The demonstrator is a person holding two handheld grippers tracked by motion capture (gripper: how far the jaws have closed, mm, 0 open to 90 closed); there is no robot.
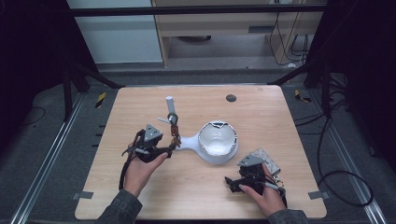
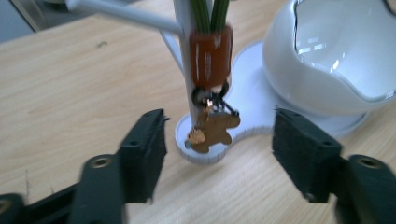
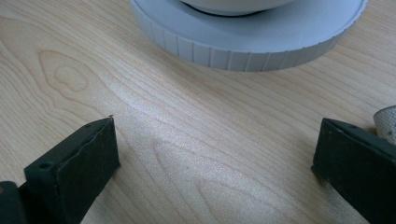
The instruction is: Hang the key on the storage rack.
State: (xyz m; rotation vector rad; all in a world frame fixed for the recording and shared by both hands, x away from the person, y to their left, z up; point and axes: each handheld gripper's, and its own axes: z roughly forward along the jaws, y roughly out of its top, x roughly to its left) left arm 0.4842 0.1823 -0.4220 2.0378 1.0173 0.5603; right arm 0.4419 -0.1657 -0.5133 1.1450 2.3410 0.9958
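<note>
Wooden counter (image 1: pixel 140 196) carries a white stand (image 1: pixel 189 142) near its centre: egg-shaped bowl (image 1: pixel 217 140), thin post (image 1: pixel 172 114). Orange carrot charm (image 2: pixel 210 56) and brown gingerbread charm (image 2: pixel 212 130) hang on the post. Left claw (image 2: pixel 217 156) released, jaws spread either side of the gingerbread charm, not touching. Right claw (image 3: pixel 212 172) released, jaws wide over bare wood toward the counter's near right corner.

Overhead view; gripper views share stand (image 1: pixel 212 156)
</note>
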